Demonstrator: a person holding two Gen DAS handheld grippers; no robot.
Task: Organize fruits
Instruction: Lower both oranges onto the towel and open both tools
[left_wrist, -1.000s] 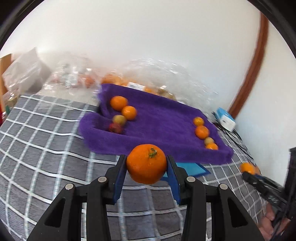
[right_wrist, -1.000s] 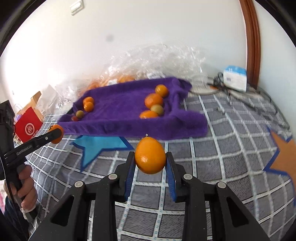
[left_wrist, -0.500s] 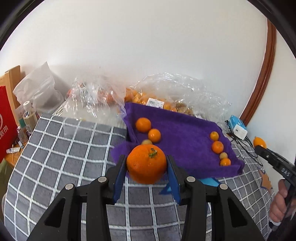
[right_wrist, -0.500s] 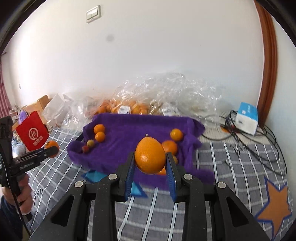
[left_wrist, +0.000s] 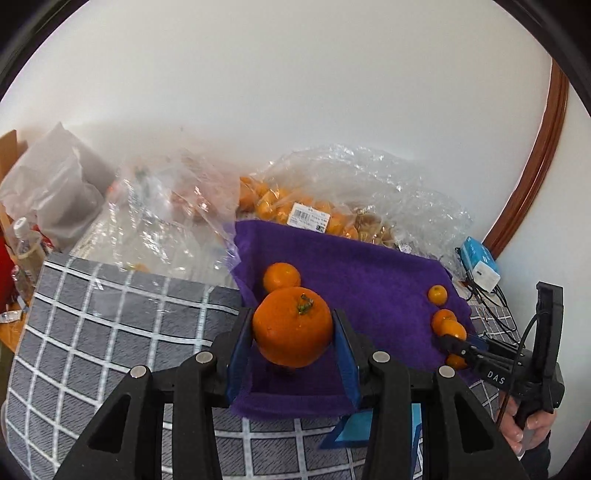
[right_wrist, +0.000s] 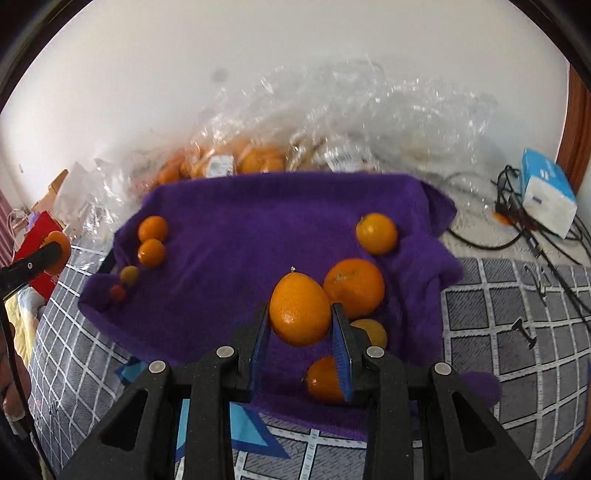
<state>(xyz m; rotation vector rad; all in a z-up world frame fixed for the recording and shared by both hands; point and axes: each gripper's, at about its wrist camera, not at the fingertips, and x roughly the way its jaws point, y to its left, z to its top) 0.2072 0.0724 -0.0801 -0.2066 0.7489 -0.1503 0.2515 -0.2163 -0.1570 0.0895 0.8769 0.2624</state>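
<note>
My left gripper (left_wrist: 291, 336) is shut on a round orange with a green stem (left_wrist: 292, 327), held over the left end of the purple towel (left_wrist: 369, 273). One orange (left_wrist: 281, 276) lies just beyond it. In the right wrist view my right gripper (right_wrist: 300, 321) is shut on an oval orange (right_wrist: 299, 308) above the towel's (right_wrist: 258, 229) right side, over a row of oranges (right_wrist: 354, 288). A second row of small fruits (right_wrist: 152, 242) lies at the towel's left end. The right gripper (left_wrist: 452, 341) also shows at the right edge of the left wrist view.
Clear plastic bags of fruit (left_wrist: 306, 210) are heaped against the wall behind the towel. A blue-and-white box (right_wrist: 546, 192) with black cables (right_wrist: 532, 243) sits at the right. The grey checked cloth (left_wrist: 110, 317) covers the surface; a red bag (right_wrist: 37, 236) stands at the left.
Both grippers have carried their oranges forward from over the checked cloth to above the purple towel, the left towards its left end, the right over its right-hand row. Both grips are unchanged.
</note>
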